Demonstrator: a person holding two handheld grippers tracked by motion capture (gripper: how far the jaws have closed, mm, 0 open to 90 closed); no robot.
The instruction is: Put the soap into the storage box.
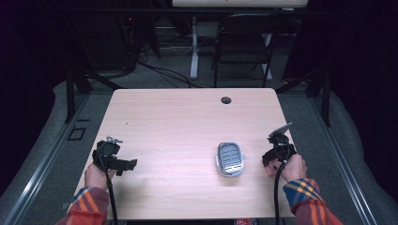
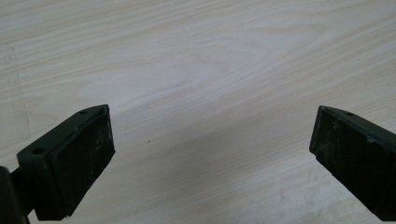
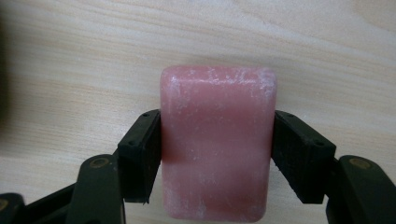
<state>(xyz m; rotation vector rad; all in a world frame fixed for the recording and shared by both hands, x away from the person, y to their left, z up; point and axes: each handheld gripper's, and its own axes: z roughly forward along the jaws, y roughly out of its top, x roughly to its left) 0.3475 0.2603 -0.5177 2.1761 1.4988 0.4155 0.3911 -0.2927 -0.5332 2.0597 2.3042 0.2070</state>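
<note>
A pink bar of soap (image 3: 217, 107), dusted with white, sits between the two black pads of my right gripper (image 3: 217, 144), which is shut on its long sides just over the wooden table top. In the high view my right gripper (image 1: 272, 156) is near the table's right edge, a short way right of a grey slatted soap dish (image 1: 230, 158). My left gripper (image 1: 127, 164) rests near the table's left edge, far from the dish. Its jaws (image 2: 212, 140) stand wide open over bare wood with nothing between them.
The light wooden table (image 1: 187, 117) has a small round cable hole (image 1: 226, 100) near its far edge. Beyond it stand a dark folding chair (image 1: 244, 42) and a white desk leg (image 1: 194, 47) on a grey floor with cables.
</note>
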